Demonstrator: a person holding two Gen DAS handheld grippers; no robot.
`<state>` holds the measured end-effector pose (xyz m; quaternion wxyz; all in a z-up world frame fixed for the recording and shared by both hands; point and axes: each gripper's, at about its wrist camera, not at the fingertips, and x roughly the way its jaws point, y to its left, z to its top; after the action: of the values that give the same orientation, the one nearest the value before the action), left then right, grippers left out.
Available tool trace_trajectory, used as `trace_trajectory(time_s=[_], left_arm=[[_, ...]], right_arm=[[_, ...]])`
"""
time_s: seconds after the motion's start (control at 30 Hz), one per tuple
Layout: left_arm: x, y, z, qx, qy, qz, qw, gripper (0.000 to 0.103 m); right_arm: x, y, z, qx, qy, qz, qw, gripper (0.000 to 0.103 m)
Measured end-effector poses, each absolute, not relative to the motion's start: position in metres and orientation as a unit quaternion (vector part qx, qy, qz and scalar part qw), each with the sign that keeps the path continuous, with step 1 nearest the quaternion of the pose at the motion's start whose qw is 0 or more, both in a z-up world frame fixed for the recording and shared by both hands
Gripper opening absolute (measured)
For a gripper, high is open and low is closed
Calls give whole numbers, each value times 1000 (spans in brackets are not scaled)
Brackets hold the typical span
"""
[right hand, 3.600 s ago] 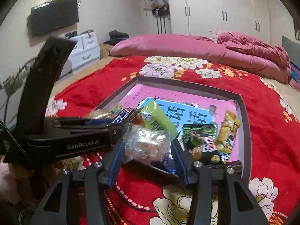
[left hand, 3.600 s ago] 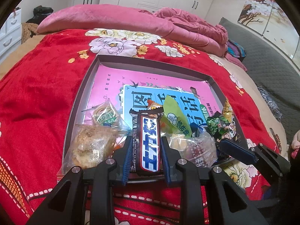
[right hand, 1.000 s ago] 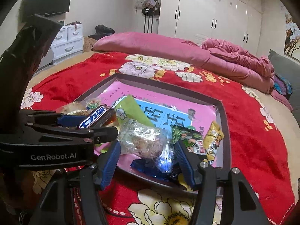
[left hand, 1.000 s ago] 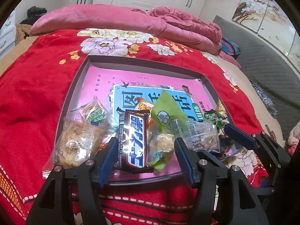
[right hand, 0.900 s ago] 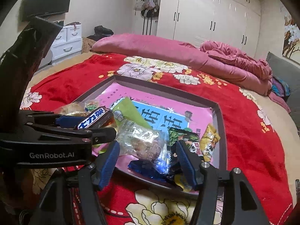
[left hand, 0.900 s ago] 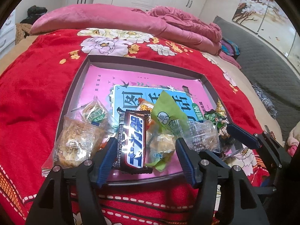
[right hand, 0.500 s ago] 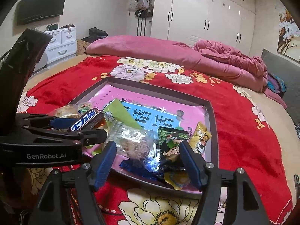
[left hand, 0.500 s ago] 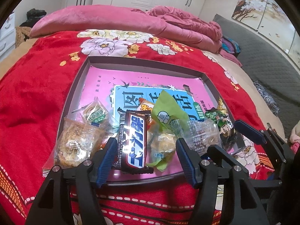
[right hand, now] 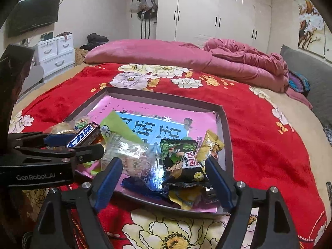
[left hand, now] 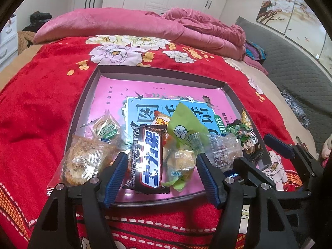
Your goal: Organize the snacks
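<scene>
My left tongs [left hand: 160, 175] stand wide, their jaws just opened further; the chocolate bar [left hand: 149, 159] lies loose between the pads in the tray [left hand: 83, 108], touching neither. At its ten o'clock sits a clear bag [left hand: 87, 159], at two o'clock a green packet [left hand: 184, 124]. My right tongs [right hand: 164, 181] gape too, freshly widened, with the clear snack [right hand: 134, 157] and the dark green packet [right hand: 182, 159] lying free between them at the tray's near edge. A yellow packet [right hand: 209, 145] lies at one o'clock of that. The tray rests on the red blanket [right hand: 259, 145].
</scene>
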<state>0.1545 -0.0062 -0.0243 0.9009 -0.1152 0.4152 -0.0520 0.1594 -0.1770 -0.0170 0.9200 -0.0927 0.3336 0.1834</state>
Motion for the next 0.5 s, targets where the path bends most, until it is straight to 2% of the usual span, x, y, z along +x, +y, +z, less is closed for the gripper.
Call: trace_trajectory(time_s=[0.13, 0.5], left_arm=[[153, -7, -22, -114, 409, -57, 903, 76], [152, -7, -22, -112, 407, -56, 905, 77]], right_arm=[[163, -180, -19, -81, 343, 182, 918, 84], [165, -184, -20, -72, 347, 175, 919, 90]])
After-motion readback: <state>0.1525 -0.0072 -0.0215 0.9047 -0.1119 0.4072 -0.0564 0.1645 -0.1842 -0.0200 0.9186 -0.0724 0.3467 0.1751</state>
